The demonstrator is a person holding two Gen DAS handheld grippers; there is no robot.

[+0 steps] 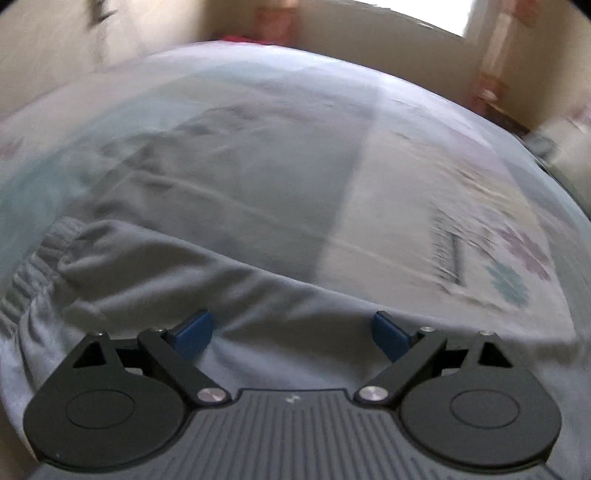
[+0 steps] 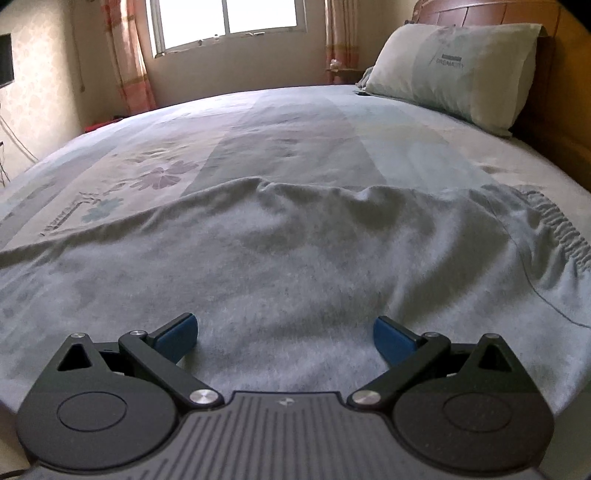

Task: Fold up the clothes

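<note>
Right gripper [image 2: 286,334]: nearest your lens at the bottom of the right wrist view. You have its blue fingers [image 2: 177,338] spread wide, nothing between them, above grey cloth.
Left gripper [image 1: 291,332]: bottom of the left wrist view. You have its fingers [image 1: 195,332] spread wide as well, empty, over a raised fold of the same cloth. This view is motion-blurred.
Bed sheet [image 2: 295,129]: largest surface. You see pale striped panels filling the middle of the right wrist view, with a flower print [image 2: 162,175] at centre left.
Grey garment [image 2: 295,251]: lies spread on the sheet across the lower half of the right wrist view. Its far edge runs wrinkled across mid-frame. In the left wrist view it fills the lower and left-centre areas [image 1: 229,192].
Elastic waistband [image 2: 565,229]: gathered, at the right edge of the right wrist view; at the lower left of the left wrist view [image 1: 33,266].
Pillow [image 2: 454,70]: upper right, leaning against a wooden headboard [image 2: 480,13].
Window [image 2: 229,22]: top centre, with checked curtains [image 2: 125,55] on both sides.
</note>
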